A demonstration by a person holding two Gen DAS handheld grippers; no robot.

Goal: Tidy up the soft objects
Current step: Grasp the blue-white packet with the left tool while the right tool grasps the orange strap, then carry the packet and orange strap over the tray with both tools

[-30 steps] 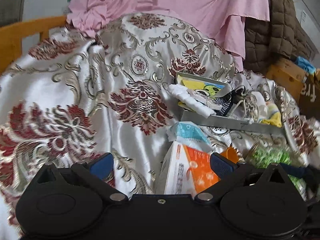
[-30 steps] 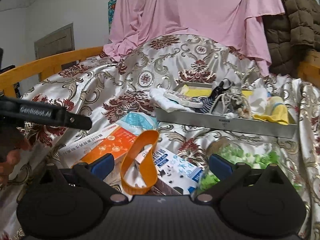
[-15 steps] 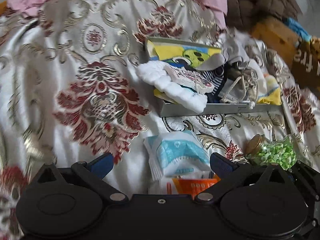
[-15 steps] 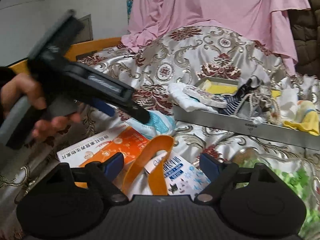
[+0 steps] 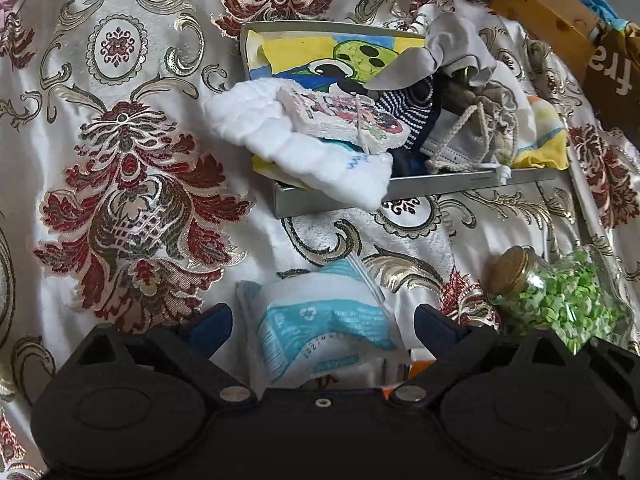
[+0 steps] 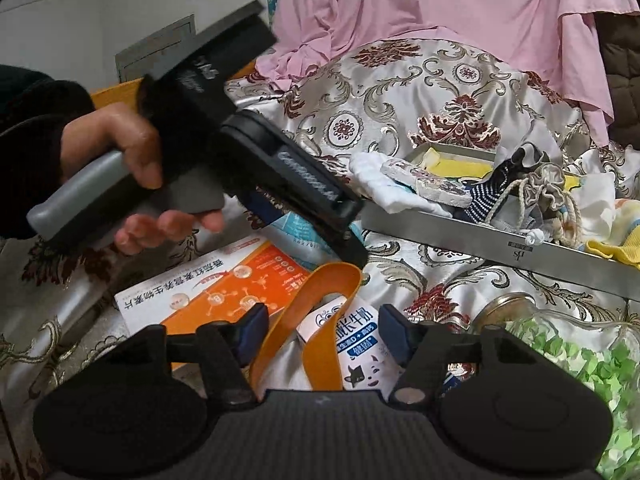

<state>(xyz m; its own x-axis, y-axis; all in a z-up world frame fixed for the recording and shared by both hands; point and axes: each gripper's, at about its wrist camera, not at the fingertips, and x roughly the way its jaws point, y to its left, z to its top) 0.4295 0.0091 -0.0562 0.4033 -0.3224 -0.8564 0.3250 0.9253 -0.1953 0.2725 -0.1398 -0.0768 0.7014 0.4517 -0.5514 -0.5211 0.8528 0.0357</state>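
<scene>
While the left gripper (image 5: 322, 322) hangs tilted down over the blue-and-white pack (image 5: 320, 316), step in hand judged as the approach to a pickup: fingers (image 5: 210, 326) wide apart, having just been closing slightly, pack lying between them on the bedspread (image 5: 120, 184) but not pressed. Right gripper (image 6: 322, 334) held low over the orange strap (image 6: 316, 300) and the milk carton (image 6: 358, 344); its jaws have just been closing and stand about half apart, strap and carton top between them, no pad contact visible. Pack located just short of the metal tray (image 5: 460, 184), apart from its front wall. Next move, as judged: lower the left fingers either side of the pack, close gently on the soft bulk, lift clear and carry forward over the tray wall; care needed not to drag the towel (image 5: 304, 152) that overhangs the near left corner. Count: one tray; inside it, one white towel, one printed pad (image 5: 340, 116), one cartoon cloth (image 5: 320, 56), one striped dark item (image 5: 412, 108), one drawstring pouch (image 5: 480, 128), one yellow cloth (image 5: 544, 140), one grey cloth (image 5: 448, 48); further pieces beneath not countable. Outside the tray: one pack, one orange box (image 6: 212, 284), one carton, one strap, one corked jar (image 5: 560, 300) of green bits. Two grippers; one hand (image 6: 132, 168) in view.
</scene>
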